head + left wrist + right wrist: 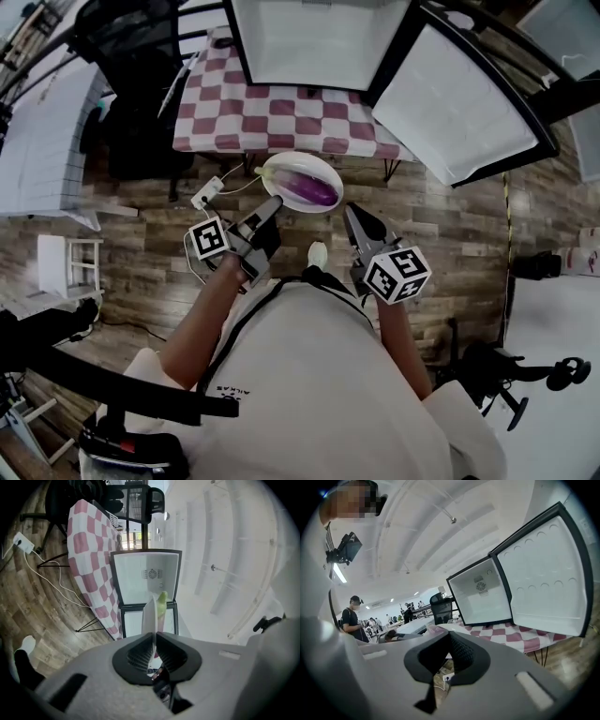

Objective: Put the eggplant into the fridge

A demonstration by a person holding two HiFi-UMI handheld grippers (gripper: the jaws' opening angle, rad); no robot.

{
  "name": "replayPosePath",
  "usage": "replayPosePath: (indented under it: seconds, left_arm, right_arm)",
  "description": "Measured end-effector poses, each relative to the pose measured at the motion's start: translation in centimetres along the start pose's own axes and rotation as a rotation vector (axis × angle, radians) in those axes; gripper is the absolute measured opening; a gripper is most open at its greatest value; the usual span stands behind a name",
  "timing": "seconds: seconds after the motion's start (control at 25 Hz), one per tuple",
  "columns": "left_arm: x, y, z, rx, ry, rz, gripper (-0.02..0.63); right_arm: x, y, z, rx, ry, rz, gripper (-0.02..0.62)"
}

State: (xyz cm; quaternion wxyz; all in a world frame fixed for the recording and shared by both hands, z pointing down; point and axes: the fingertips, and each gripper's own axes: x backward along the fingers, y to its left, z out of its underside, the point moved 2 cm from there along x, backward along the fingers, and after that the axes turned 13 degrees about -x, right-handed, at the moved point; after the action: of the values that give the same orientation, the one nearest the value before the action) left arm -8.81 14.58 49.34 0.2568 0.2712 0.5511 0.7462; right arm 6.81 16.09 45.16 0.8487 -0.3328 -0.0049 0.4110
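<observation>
Nearest, the left tool (270,208) is clamped almost shut on the thin near-left rim of a plate (281,161). Its ribbed black pads pinch the edge, which the left gripper view shows edge-on as a narrow white blade. The right tool (353,217) is level with it to the right. Its dark pads stand a little apart with nothing between them, only floor showing through the gap.

The plate is a smooth, glossy white oval, held over the wood-plank floor (441,220) just in front of the counter's near edge. The eggplant (312,190) lies on the plate, across its middle. It is long and rounded, with shiny purple skin that fades paler along one side. Its long axis runs from the plate's left rim toward its right rim. The pale green stem end points left and the blunt purple end points right.

Beyond it, the counter (281,117) is draped in a soft red-and-white checked cloth. At the counter's far edge stands the fridge (319,42), a boxy dark-framed cabinet with a smooth white lining. Its door (459,103) is swung wide to the right.
</observation>
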Motion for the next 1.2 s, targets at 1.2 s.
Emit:
replayPosePath:
  seconds: [1.2]
  left_arm:
    - [-8.8, 2.2, 0.0, -0.013, -0.143, -0.030, 0.029]
  right_arm:
    - [-2.1, -8.8, -6.1, 0.008, 0.058, -0.106, 0.006]
